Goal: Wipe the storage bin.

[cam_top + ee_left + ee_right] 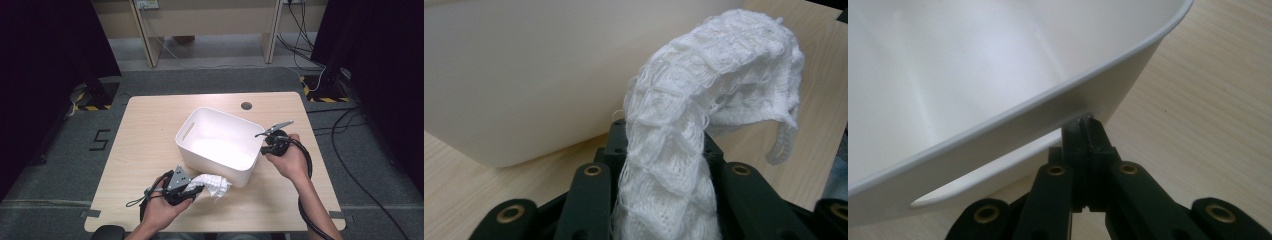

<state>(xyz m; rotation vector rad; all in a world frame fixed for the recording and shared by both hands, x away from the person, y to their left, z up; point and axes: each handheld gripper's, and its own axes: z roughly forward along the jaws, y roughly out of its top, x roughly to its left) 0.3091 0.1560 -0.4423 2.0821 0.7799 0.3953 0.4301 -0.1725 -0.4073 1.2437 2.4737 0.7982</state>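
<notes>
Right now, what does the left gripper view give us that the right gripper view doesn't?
Left gripper view alone: the white knit cloth clamped between the left gripper jaws, its free end arching up and drooping to the right beside the bin's plain outer wall.

Right gripper view alone: the right gripper with jaws closed, tips at the wall just under the rim by the handle slot, plus the bin's inside.

Both: the white bin and the wooden table.

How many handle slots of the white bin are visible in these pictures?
2. One slot is in the white bin's far-left end wall, seen in the high view. The other slot is in the end wall by the right gripper.
</notes>
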